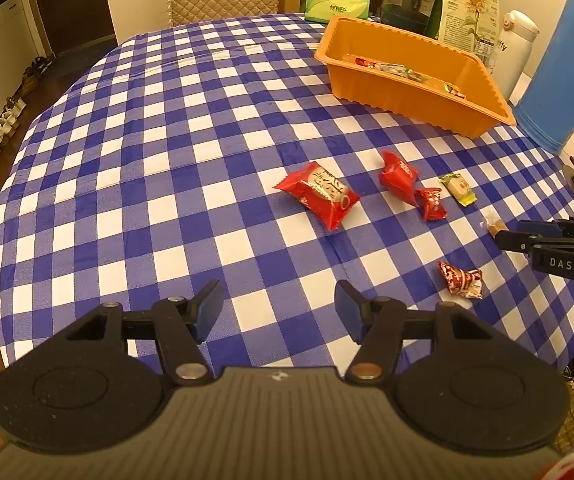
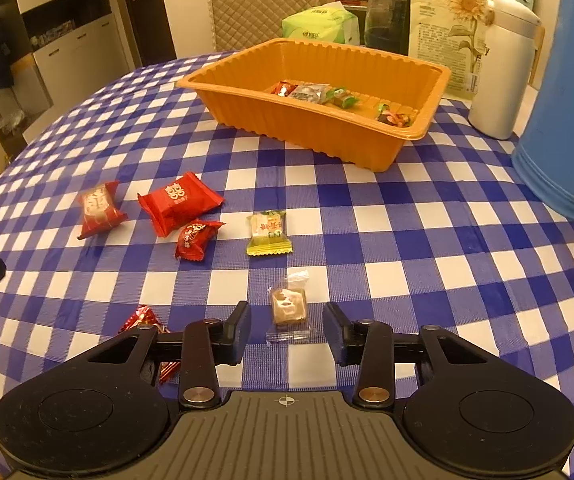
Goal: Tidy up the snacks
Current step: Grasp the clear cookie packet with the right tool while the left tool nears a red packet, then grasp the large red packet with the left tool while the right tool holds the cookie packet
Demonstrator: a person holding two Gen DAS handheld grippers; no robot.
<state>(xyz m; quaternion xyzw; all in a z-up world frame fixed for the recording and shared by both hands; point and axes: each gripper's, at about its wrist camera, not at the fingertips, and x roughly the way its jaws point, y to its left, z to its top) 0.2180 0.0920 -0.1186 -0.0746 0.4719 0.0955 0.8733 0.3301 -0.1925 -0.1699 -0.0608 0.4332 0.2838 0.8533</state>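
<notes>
My right gripper (image 2: 287, 330) spread apart, brown candy (image 2: 289, 307) between its fingers on the checked tablecloth (image 2: 407, 240), my left gripper (image 1: 279, 312) spread apart and holding nothing, orange tray (image 2: 327, 136) beyond

You're in a home dining room: a checked cloth covers the tabletop (image 1: 167, 160), a quilted chair (image 2: 263, 8) stands behind it, shoes (image 1: 5, 120) line the floor near a wooden door (image 1: 73, 0), with tissues (image 2: 319, 24) and a thermos (image 2: 503, 68).
</notes>
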